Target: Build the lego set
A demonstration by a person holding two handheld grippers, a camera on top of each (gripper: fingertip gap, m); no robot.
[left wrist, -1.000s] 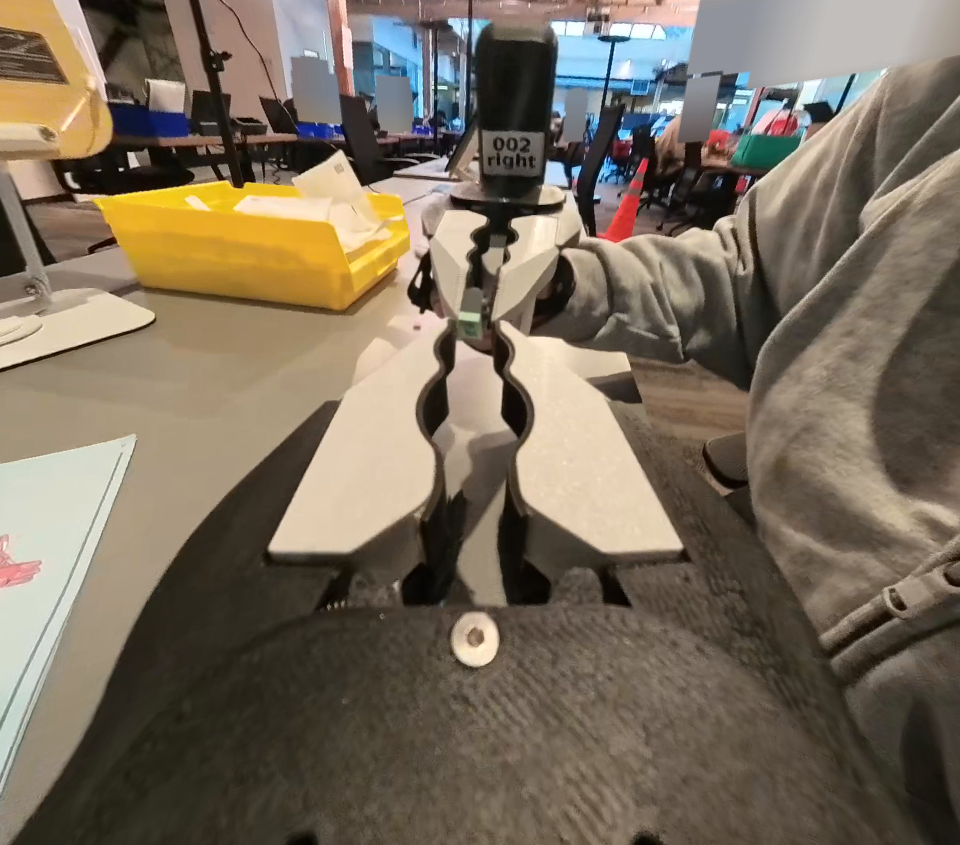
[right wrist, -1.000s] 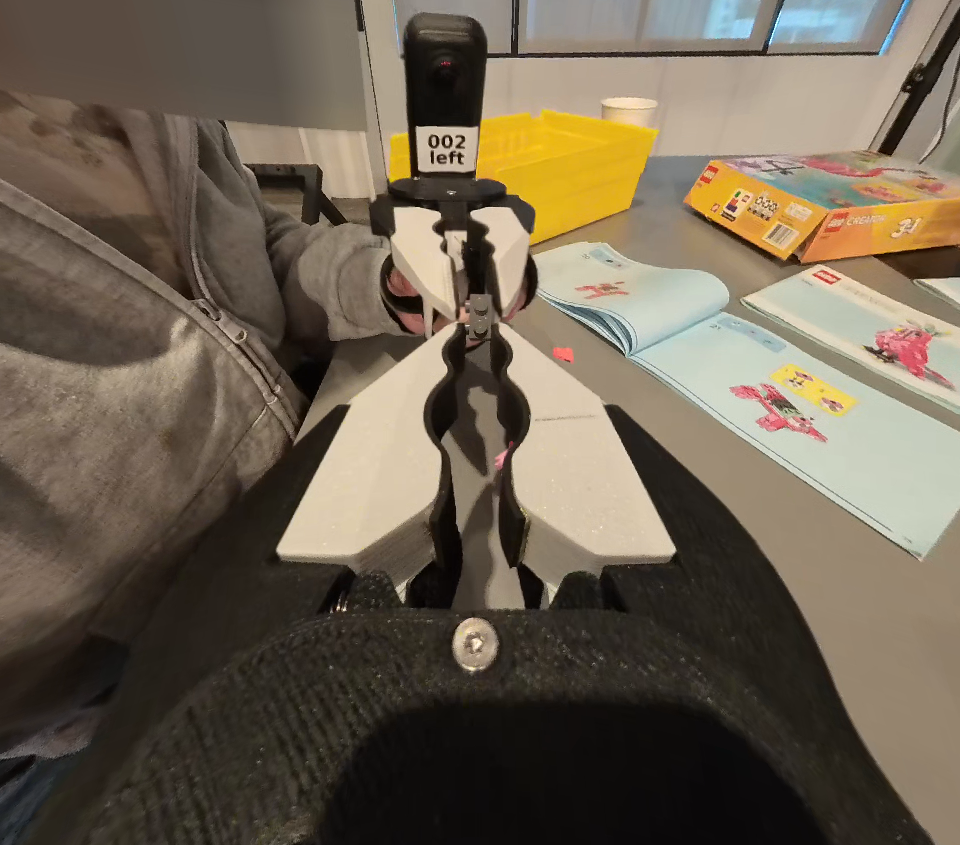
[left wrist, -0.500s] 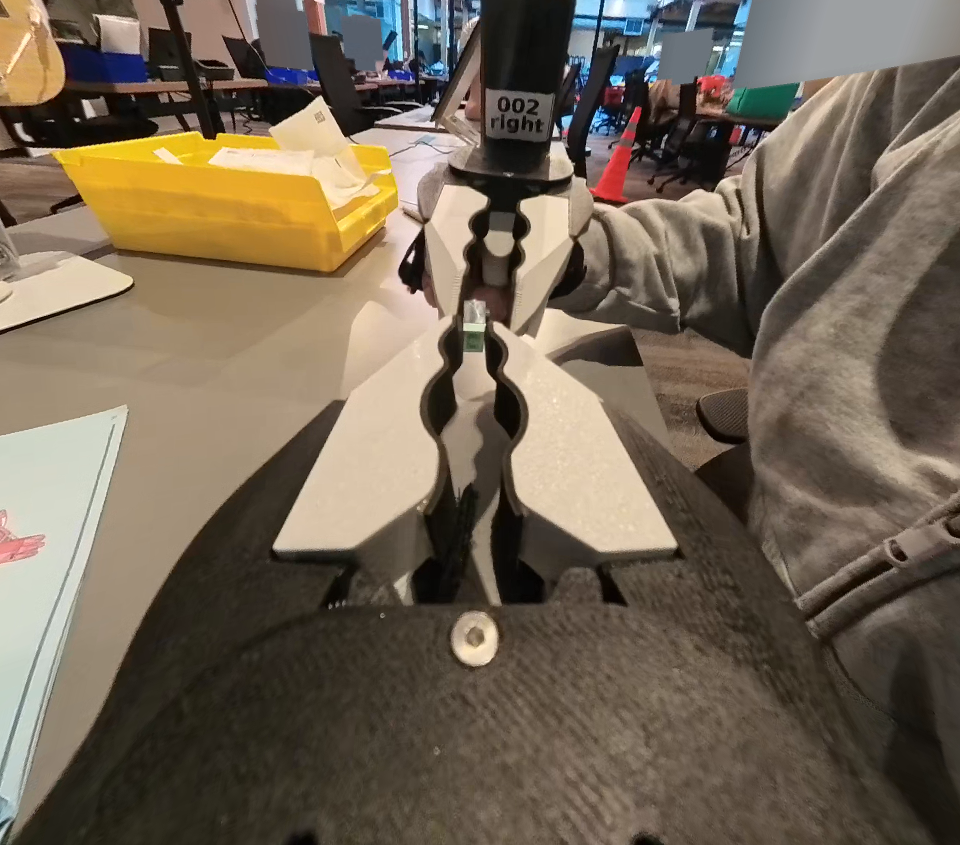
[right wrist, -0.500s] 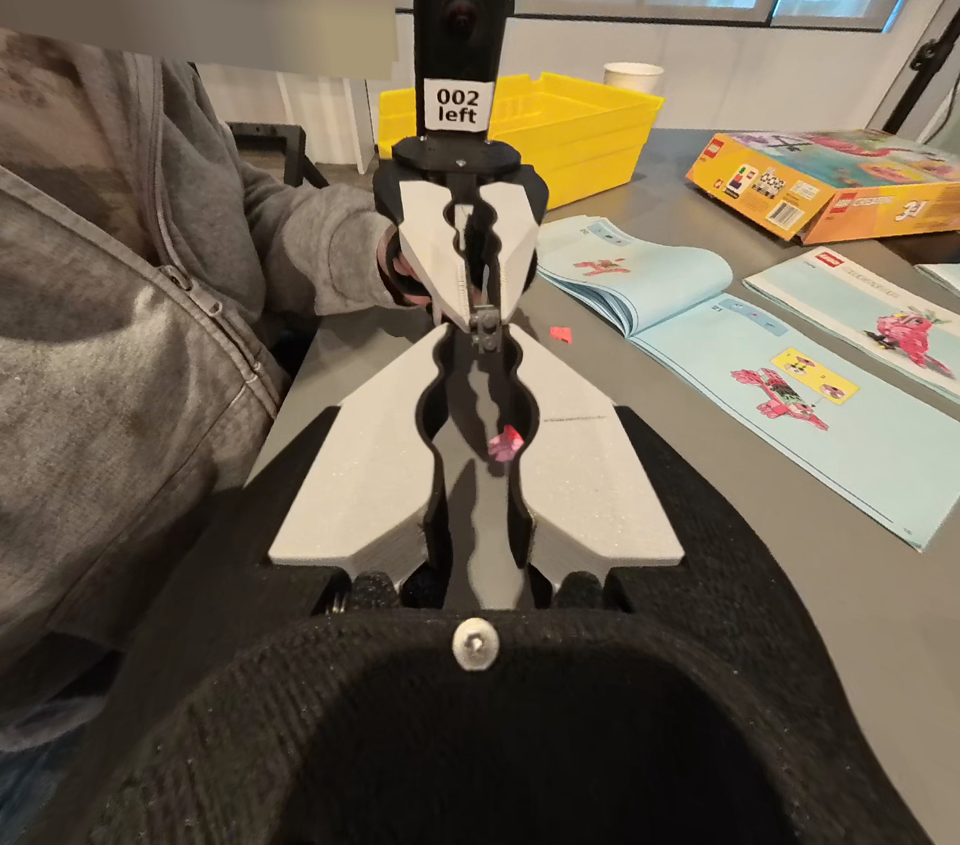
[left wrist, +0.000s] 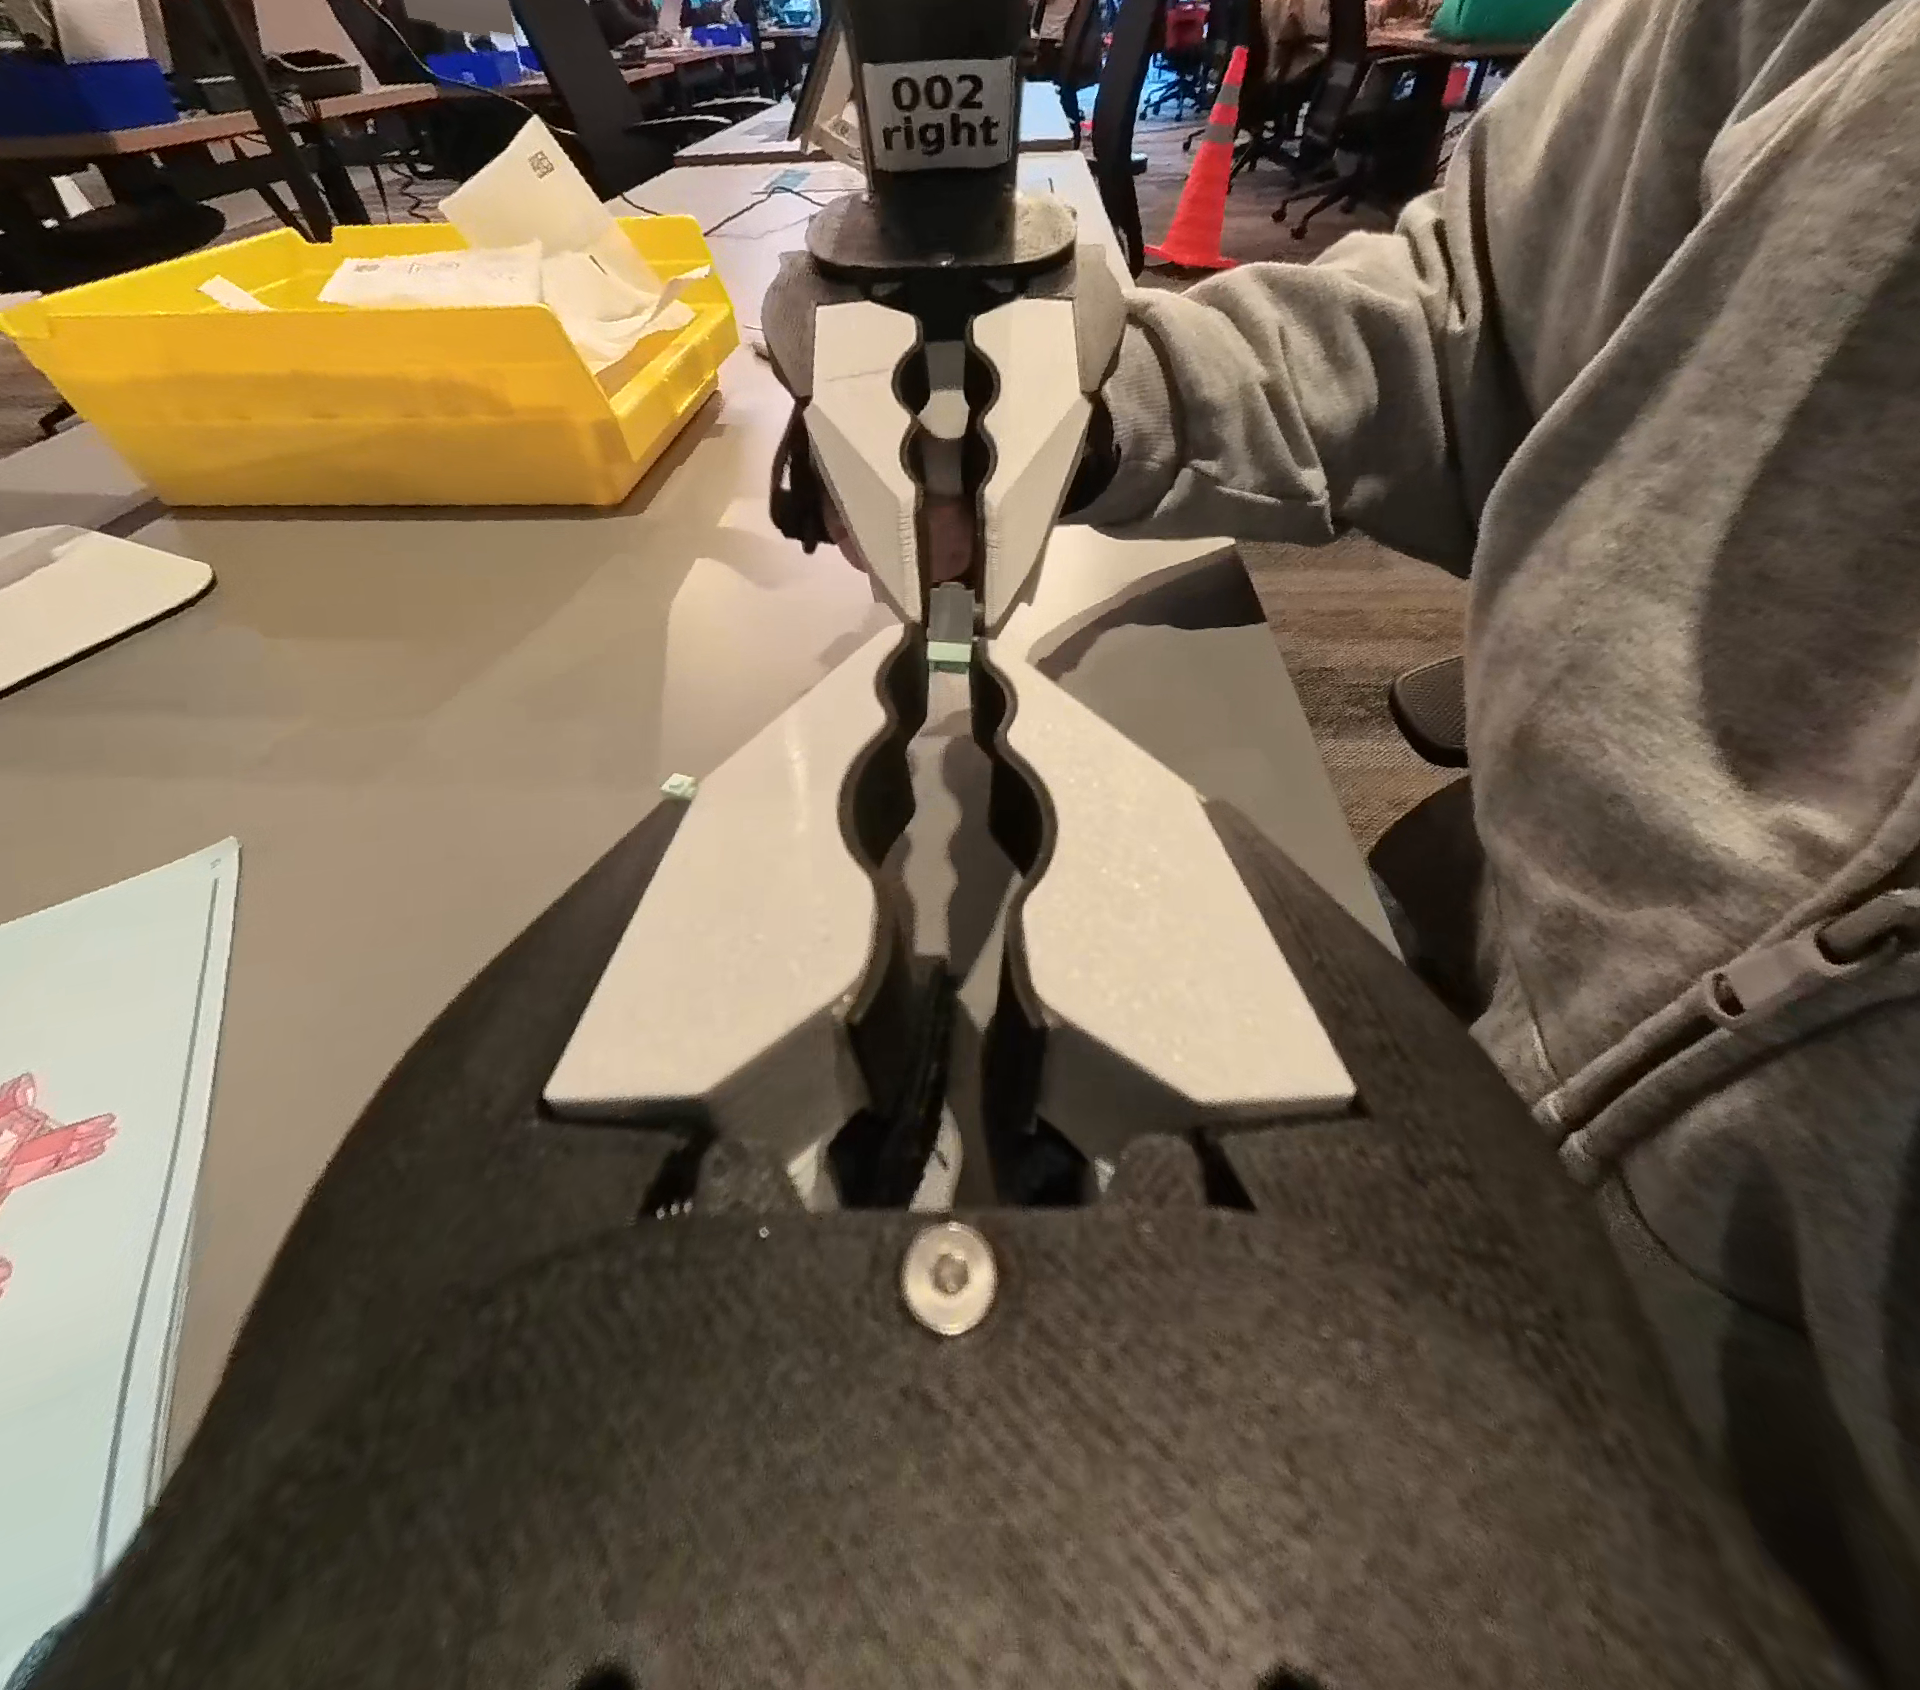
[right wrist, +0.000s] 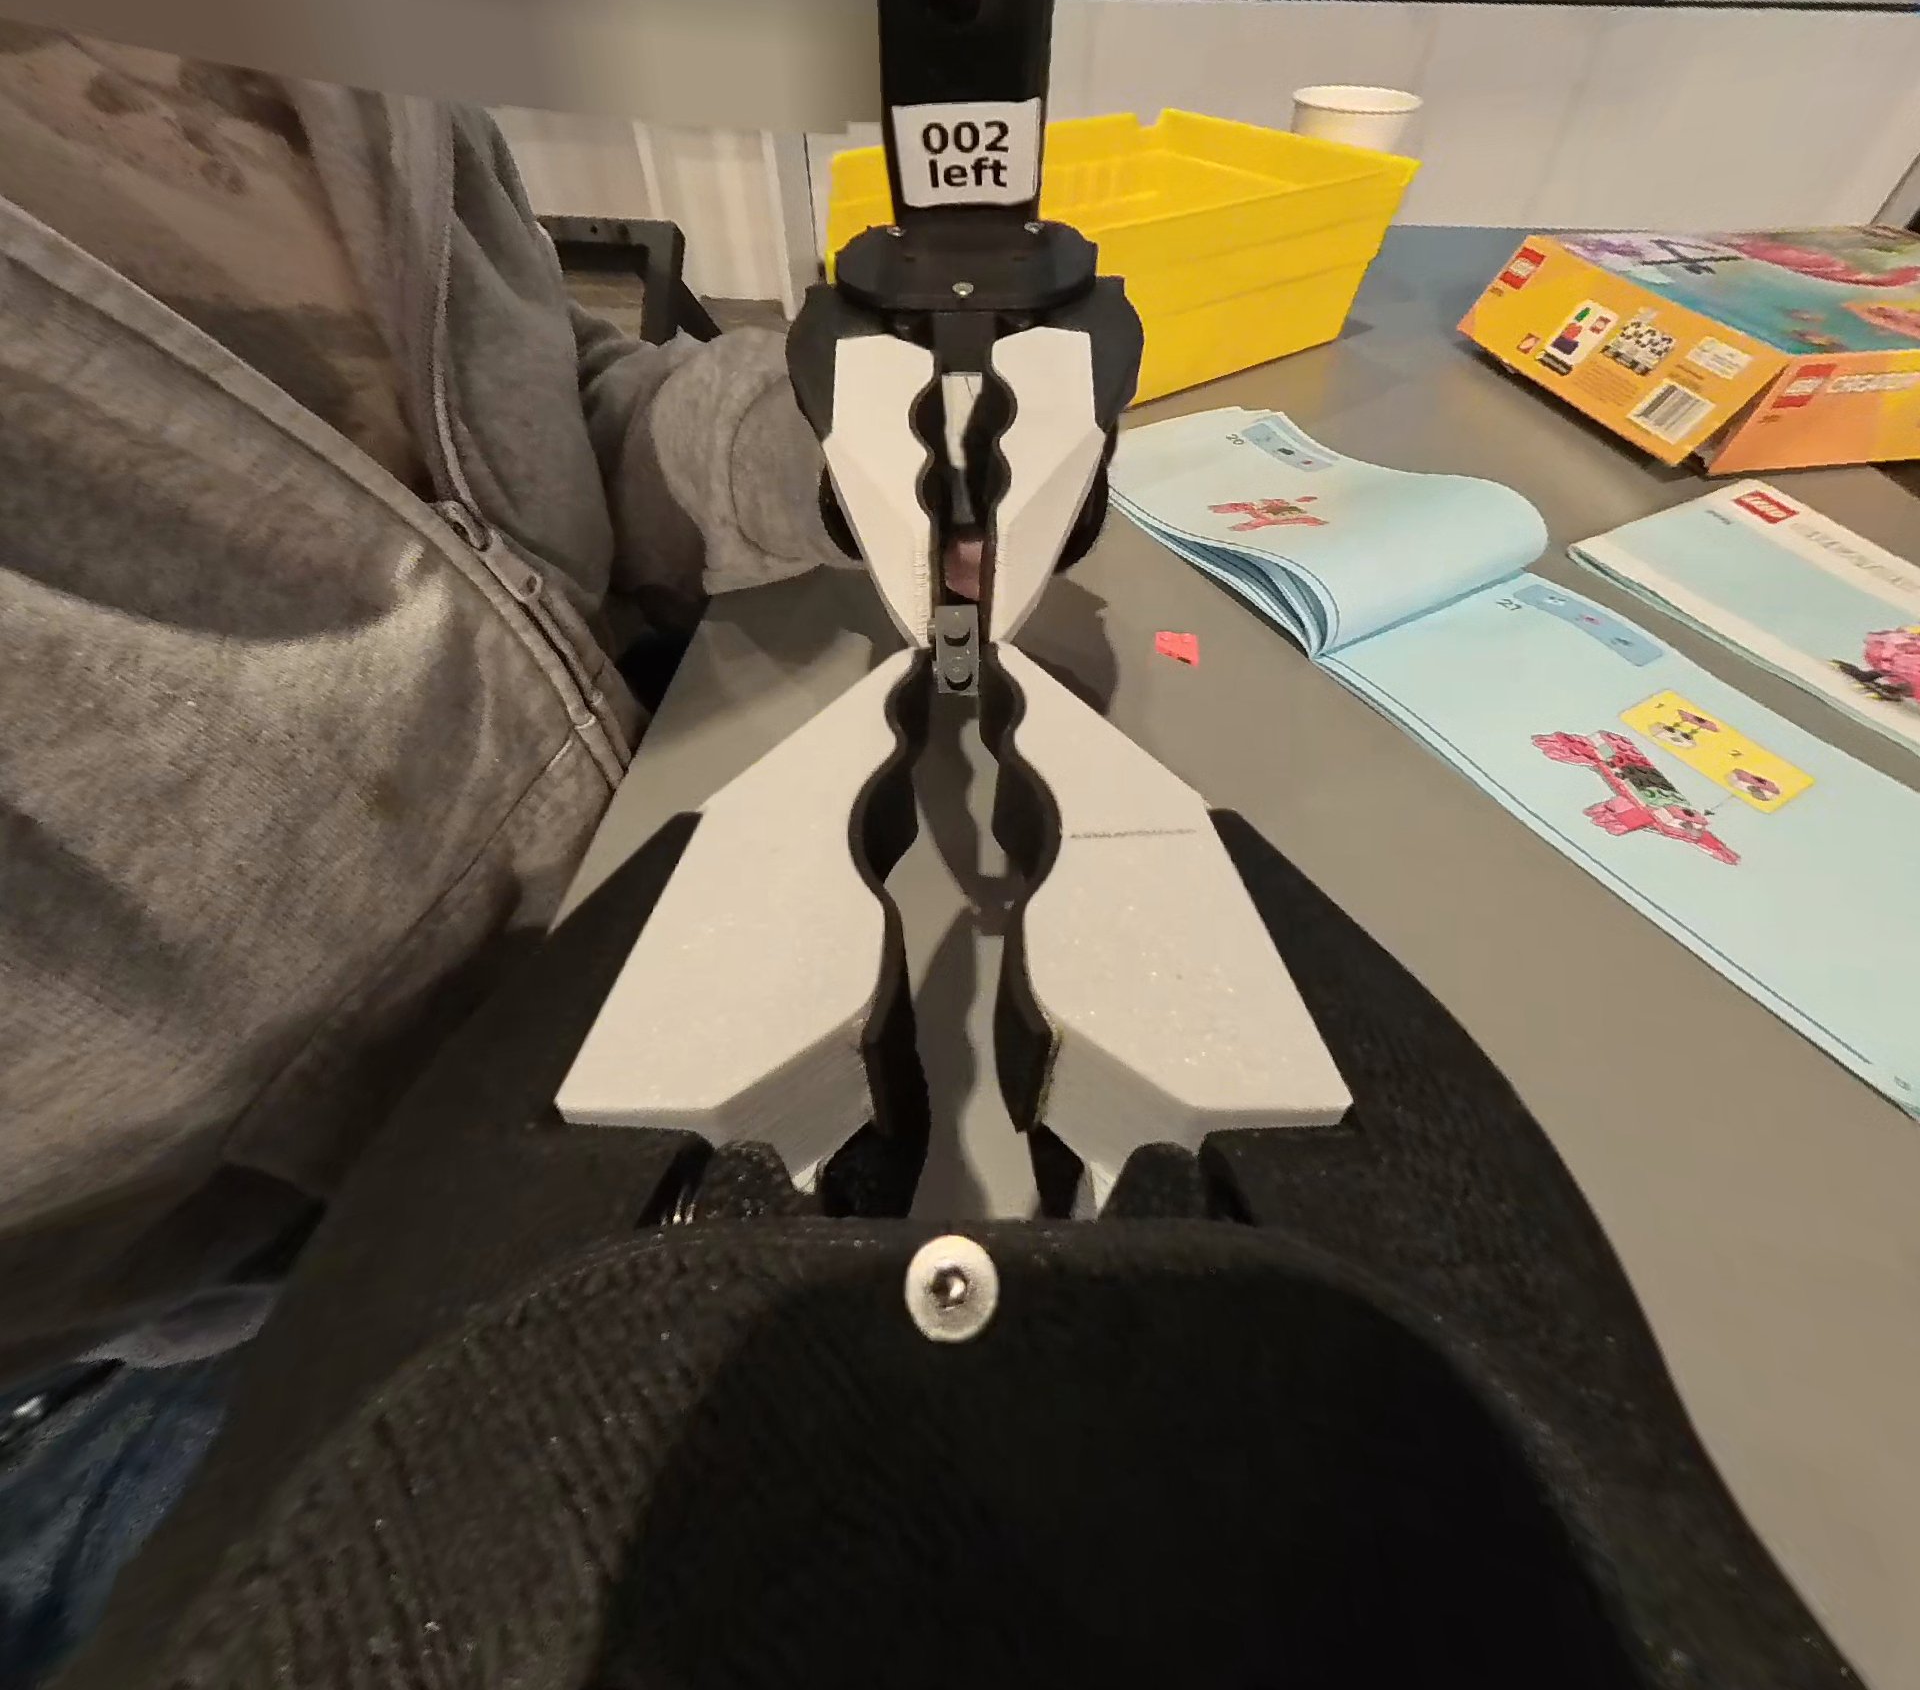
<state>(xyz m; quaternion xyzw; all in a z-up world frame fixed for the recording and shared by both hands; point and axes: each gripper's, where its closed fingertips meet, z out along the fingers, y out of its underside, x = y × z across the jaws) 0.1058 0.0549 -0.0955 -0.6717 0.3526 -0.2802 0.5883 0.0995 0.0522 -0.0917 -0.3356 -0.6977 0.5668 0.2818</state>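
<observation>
Facing each other tip to tip above the grey table, the two grippers have closed the last gap since a second ago. The left gripper is pinched narrow on a pale green piece; the right gripper clamps a dark grey plate. Green and grey now touch, so the pressing-together looks under way. A red brick lies loose beside the open booklet.
</observation>
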